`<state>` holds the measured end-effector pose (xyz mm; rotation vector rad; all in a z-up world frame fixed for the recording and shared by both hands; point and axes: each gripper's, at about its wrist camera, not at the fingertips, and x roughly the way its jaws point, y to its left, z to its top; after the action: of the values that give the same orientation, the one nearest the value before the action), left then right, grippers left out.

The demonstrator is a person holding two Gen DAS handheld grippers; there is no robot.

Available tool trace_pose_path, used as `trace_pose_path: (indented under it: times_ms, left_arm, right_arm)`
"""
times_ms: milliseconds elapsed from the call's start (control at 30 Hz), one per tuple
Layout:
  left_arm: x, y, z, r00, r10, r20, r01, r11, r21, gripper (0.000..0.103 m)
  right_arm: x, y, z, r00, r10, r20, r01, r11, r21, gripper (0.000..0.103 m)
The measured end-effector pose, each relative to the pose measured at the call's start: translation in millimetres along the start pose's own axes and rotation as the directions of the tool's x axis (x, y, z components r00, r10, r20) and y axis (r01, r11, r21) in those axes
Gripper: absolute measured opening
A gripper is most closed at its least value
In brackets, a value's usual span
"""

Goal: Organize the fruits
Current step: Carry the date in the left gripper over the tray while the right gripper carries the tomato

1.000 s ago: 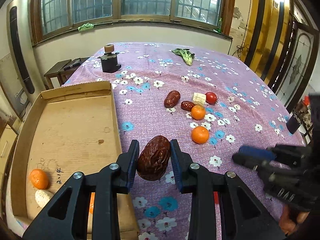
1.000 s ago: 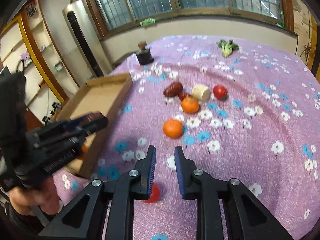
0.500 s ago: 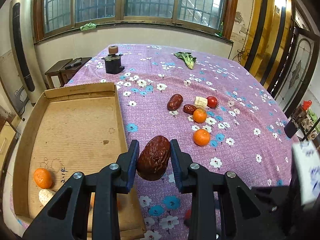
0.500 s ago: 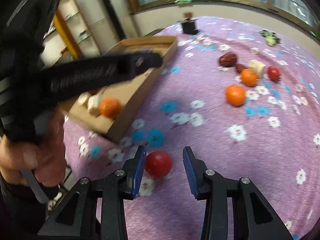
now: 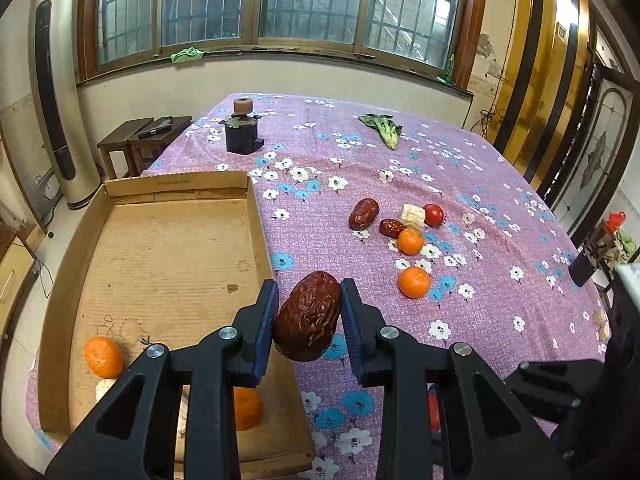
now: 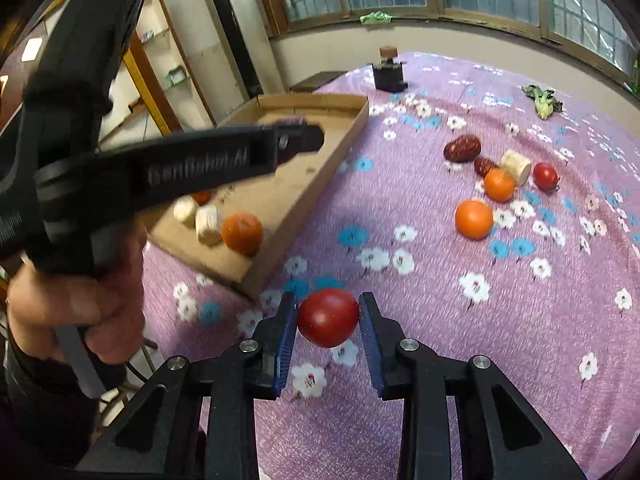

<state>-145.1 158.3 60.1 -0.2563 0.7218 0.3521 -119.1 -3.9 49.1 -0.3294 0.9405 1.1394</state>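
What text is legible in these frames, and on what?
"GenRobot.AI": raised lettering on the side of the left gripper, seen in the right wrist view, slightly blurred.
Small print on the far flap of the cardboard box: too small to read.
Handwritten scribble on the box floor near the tangerine: not legible.
No other text is readable.

Probably a home dining room: floral tablecloth [image 5: 360, 168], barred windows [image 5: 312, 0], standing air conditioner [image 5: 52, 96].

Left wrist view: close above cardboard tray's [image 5: 256, 216] right wall, facing windows. Right wrist view: low over table's [image 6: 480, 360] near edge, angled toward tray [image 6: 320, 160]. Both share tray and loose fruit.
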Motion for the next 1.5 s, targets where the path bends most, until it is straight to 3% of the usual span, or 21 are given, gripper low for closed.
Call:
trace_pose_path:
  times_ms: [500, 967, 1200, 1500]
  left_arm:
    - [-3.7, 38.9, -1.7, 0.998, 0.055, 0.0, -0.055, 0.997, -0.05, 0.029]
    - [-2.5, 102.8, -0.9, 0.991, 0.131, -0.012, -0.131, 0.982, -0.137, 0.029]
    - [20.0, 137.0, 2.4, 0.981, 0.169, -0.093, -0.183, 0.969, -0.169, 0.029]
    - [49.3, 138.9, -4.2, 0.959, 0.194, -0.208, -0.221, 0.968, -0.116, 0.029]
  right_arm:
    - [10.2, 20.1, 32.8, 0.997, 0.073, 0.028, -0.072, 0.997, -0.01, 0.032]
    - [46.6, 35.2, 59.5, 0.993, 0.117, 0.011, -0.116, 0.993, -0.018, 0.032]
    - [76.0, 45.9, 80.5, 0.992, 0.123, -0.005, -0.123, 0.992, -0.041, 0.031]
    - [116.9, 62.0, 85.8, 0.993, 0.095, -0.069, -0.101, 0.99, -0.094, 0.031]
